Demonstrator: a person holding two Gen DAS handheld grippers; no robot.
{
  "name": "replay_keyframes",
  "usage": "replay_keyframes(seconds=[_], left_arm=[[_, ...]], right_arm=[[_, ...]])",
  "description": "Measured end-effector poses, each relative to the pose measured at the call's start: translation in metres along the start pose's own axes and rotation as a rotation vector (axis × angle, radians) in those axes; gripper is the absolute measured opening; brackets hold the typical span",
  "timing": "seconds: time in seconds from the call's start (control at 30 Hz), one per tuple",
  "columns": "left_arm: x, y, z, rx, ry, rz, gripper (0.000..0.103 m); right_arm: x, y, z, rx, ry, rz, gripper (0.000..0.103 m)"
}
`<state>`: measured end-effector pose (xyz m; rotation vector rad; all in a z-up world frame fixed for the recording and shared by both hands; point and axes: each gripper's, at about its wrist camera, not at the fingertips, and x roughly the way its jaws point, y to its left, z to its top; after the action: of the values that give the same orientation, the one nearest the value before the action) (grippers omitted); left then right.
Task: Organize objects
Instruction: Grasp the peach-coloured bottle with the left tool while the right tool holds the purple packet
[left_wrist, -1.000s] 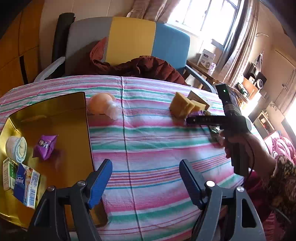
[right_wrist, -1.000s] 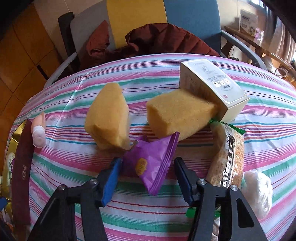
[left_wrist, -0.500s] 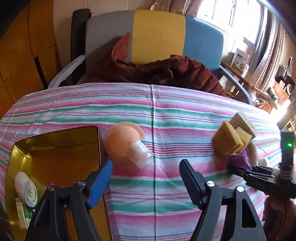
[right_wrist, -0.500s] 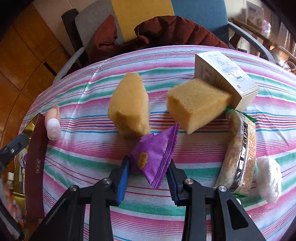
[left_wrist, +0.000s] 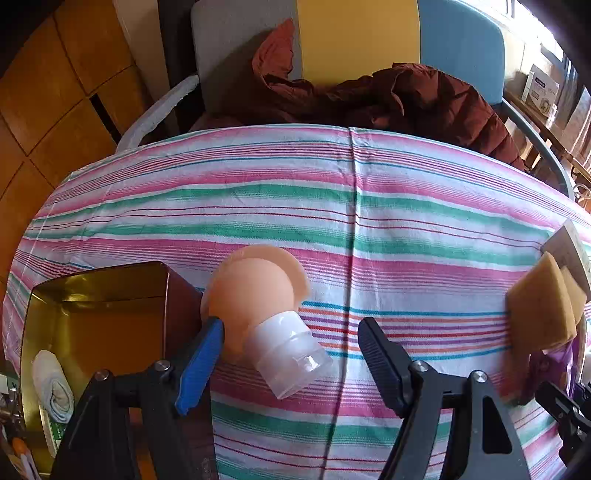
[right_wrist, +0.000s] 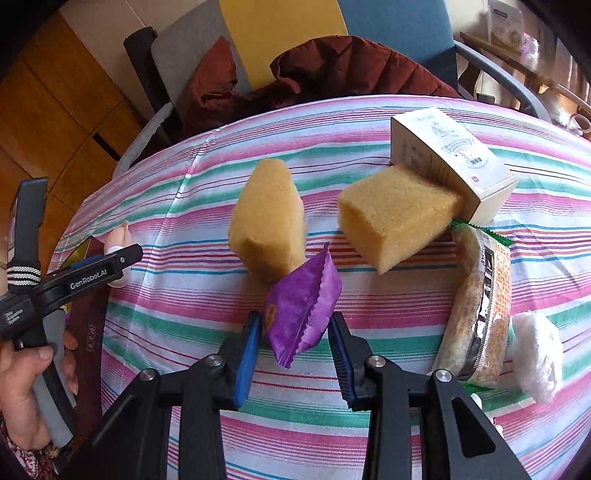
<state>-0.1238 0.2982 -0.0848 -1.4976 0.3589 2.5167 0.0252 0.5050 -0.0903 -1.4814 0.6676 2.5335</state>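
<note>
My left gripper (left_wrist: 291, 339) is open around a peach squeeze bottle with a clear cap (left_wrist: 266, 317) that lies on the striped cloth beside the gold tray (left_wrist: 103, 325). My right gripper (right_wrist: 295, 332) is closed on a purple snack packet (right_wrist: 303, 306), its fingers pressing both sides. Two yellow sponges (right_wrist: 269, 225) (right_wrist: 395, 218) lie just beyond the packet. The left gripper also shows in the right wrist view (right_wrist: 122, 258).
A white carton (right_wrist: 454, 166), a wrapped cracker pack (right_wrist: 480, 306) and a white wad (right_wrist: 535, 339) lie at the right. The tray holds a rolled cloth (left_wrist: 51, 384). A chair with a maroon jacket (left_wrist: 388, 96) stands behind the table.
My left gripper moved forward from over the tray until its jaws flank the peach bottle. My right gripper's jaws narrowed onto the purple packet.
</note>
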Motion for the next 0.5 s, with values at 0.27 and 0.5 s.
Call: replay_keyframes(seconds=[0.27, 0.5], left_arm=[[0.001, 0.002, -0.007, -0.014, -0.068, 0.027, 0.064], [-0.009, 0.014, -0.022, -0.044, -0.137, 0.009, 0.053]], right_arm=[[-0.001, -0.003, 0.0, 0.029, 0.005, 0.031, 0.038], [-0.003, -0.004, -0.001, 0.036, 0.006, 0.035, 0.038]])
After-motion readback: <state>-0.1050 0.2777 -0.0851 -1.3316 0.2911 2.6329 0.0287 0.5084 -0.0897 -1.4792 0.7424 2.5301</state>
